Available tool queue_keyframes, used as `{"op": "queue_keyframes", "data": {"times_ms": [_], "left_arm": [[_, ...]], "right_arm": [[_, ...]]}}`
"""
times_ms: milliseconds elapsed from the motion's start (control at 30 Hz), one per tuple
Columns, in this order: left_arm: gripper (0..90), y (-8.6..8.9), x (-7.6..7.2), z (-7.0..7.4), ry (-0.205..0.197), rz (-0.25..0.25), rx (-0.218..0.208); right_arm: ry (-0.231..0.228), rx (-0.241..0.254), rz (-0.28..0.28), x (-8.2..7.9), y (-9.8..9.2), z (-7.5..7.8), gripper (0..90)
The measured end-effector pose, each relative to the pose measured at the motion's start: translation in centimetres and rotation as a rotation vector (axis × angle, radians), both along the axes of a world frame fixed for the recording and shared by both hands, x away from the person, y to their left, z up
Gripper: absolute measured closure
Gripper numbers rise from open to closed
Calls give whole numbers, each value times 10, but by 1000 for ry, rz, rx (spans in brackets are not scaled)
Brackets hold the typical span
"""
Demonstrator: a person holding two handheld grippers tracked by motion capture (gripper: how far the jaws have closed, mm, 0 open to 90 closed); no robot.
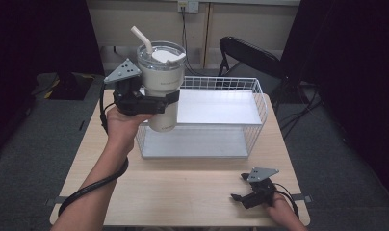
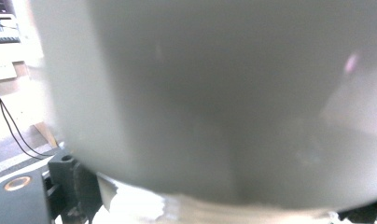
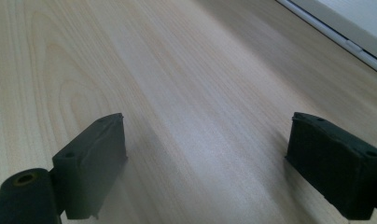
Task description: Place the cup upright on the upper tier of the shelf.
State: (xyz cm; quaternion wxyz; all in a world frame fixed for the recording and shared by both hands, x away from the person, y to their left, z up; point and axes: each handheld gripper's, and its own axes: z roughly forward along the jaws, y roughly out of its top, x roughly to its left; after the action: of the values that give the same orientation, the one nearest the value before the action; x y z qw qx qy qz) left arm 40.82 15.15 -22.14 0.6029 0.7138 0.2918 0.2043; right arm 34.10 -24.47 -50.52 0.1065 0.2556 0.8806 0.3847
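A cream tumbler with a clear lid and a white straw hangs in the air above the left end of a white wire basket. My left gripper is shut on the tumbler's body, its jaws around the middle. In the left gripper view the tumbler is a close grey blur. My right gripper rests on the wooden table near the front right corner, open, with nothing between its fingers.
The basket stands at the middle back of the table with a white shelf board inside. A black folding chair is behind the table. Dark curtains hang on both sides.
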Motion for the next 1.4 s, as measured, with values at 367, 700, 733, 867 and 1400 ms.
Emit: {"op": "queue_keyframes", "data": {"times_ms": [367, 700, 733, 867, 1400], "left_arm": [[97, -16, 16, 2, 1, 5, 11], [97, -25, 33, 0, 3, 28, 10], [97, -26, 34, 0, 3, 30, 11], [97, -33, 43, -3, 1, 34, 11], [97, -50, 63, -11, -19, 56, 24]], "right_arm": [[0, -1, 0, 0, 0, 0, 110], [0, -1, 0, 0, 0, 0, 110], [0, -1, 1, 0, 0, 0, 110], [0, -1, 0, 0, 0, 0, 110], [-1, -1, 0, 0, 0, 0, 110]]}}
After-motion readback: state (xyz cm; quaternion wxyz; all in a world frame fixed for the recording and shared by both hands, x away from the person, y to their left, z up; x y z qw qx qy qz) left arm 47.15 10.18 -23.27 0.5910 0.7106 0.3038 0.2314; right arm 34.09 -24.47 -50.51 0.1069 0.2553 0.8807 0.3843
